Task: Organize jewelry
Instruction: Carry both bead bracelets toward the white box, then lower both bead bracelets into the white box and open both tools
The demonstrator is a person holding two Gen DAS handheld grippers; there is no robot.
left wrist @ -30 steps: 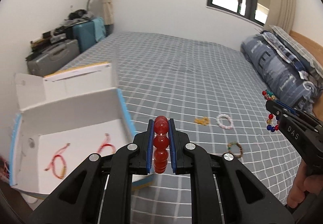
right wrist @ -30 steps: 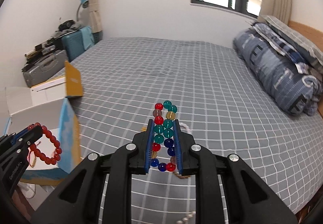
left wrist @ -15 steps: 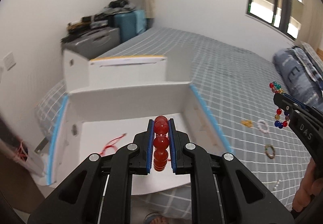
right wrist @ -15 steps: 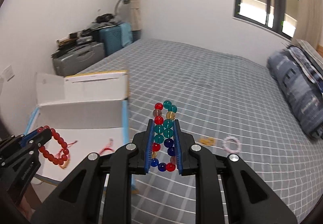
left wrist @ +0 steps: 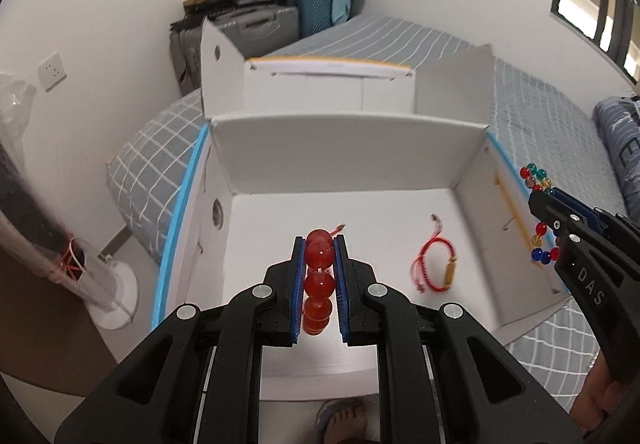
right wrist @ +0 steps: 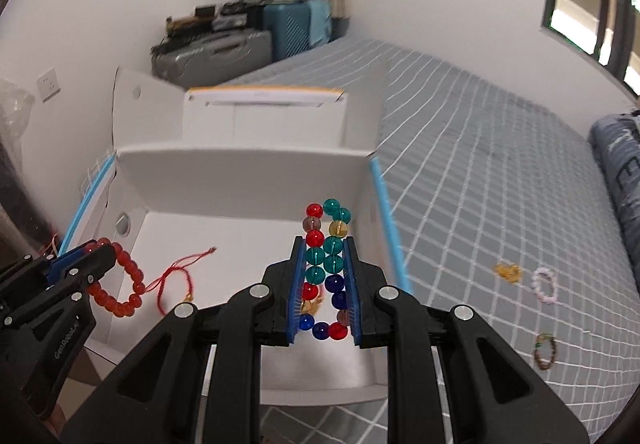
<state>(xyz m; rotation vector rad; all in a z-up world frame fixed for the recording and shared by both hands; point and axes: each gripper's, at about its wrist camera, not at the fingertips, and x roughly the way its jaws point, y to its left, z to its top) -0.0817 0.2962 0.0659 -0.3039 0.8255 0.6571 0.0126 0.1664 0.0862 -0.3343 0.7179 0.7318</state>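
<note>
Right wrist only: pink bracelet (right wrist: 545, 285)

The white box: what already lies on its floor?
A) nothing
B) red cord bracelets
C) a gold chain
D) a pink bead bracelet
B: a red cord bracelet lies on the floor of the white box, and the right wrist view shows red cord there too.
</note>
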